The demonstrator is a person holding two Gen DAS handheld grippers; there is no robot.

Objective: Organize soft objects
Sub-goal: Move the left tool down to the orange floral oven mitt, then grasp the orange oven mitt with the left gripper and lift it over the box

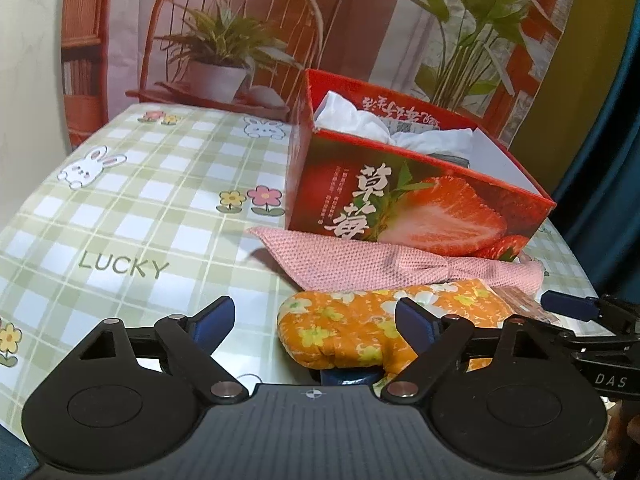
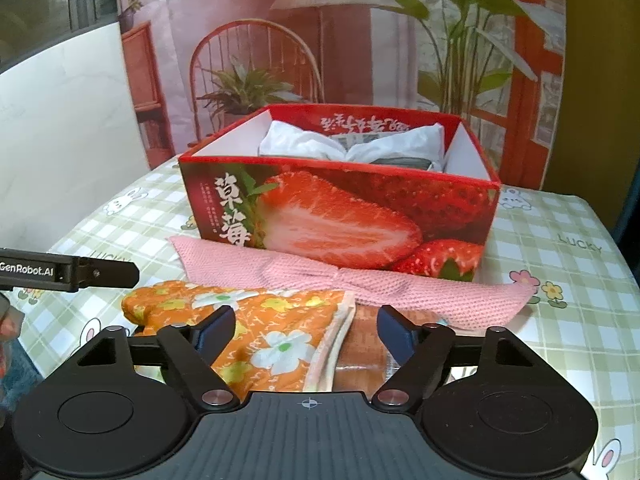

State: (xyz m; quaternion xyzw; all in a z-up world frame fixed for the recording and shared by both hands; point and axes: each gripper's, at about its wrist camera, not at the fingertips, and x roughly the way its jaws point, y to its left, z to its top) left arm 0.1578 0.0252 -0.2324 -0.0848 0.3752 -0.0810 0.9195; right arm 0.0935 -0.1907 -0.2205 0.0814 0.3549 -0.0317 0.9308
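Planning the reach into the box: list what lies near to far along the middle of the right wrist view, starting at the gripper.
right gripper → orange floral mitt → pink knit cloth → strawberry box → white cloth inside the box → printed backdrop.

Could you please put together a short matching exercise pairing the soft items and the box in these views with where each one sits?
Things:
1. white cloth
2. pink knitted cloth
3. orange floral mitt
4. strawberry box

Places:
A. nearest both grippers, on the tablecloth
B. inside the box
C. behind both cloth items, open at the top
D. along the box's front wall

Pairs: 1-B, 2-D, 3-A, 4-C
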